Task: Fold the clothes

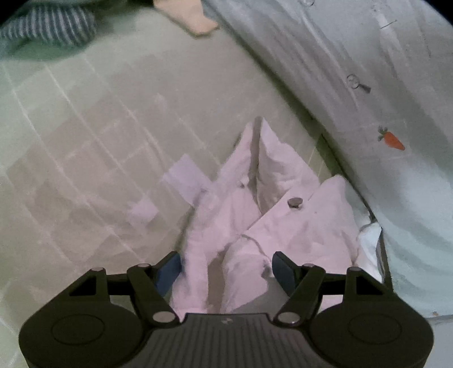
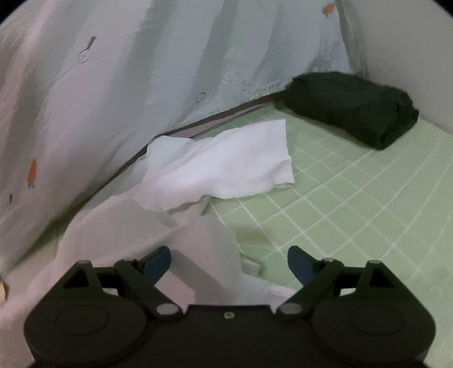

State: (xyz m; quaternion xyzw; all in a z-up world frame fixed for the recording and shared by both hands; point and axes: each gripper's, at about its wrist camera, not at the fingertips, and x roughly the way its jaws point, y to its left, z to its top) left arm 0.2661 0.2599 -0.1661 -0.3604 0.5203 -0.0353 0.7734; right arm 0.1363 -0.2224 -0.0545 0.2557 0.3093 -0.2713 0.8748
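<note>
Pale pink garment, crumpled, lying on green grid-checked sheet close against the sheet's edge, where a pale curtain with small carrot prints hangs. One round button visible on a flap; two narrow folds rising to points toward the far side. Motion blur on lower part of cloth.

Left gripper: jaws well apart, blue-padded fingers either side of the pink cloth's near end; pads not pressing, cloth loose between them. Nothing gripped.

Right gripper: jaws wide apart, pink cloth lying under and between them, right finger over bare sheet. No pinch seen; nothing held.

White cloth just beyond the pink garment, along the same curtain-side edge, flat and partly folded. Dark folded bundle farther on, in the sheet's far corner by the wall. Striped fabric at the opposite far side in left view, well apart from the garment; peach-coloured piece near it, identity not clear.
</note>
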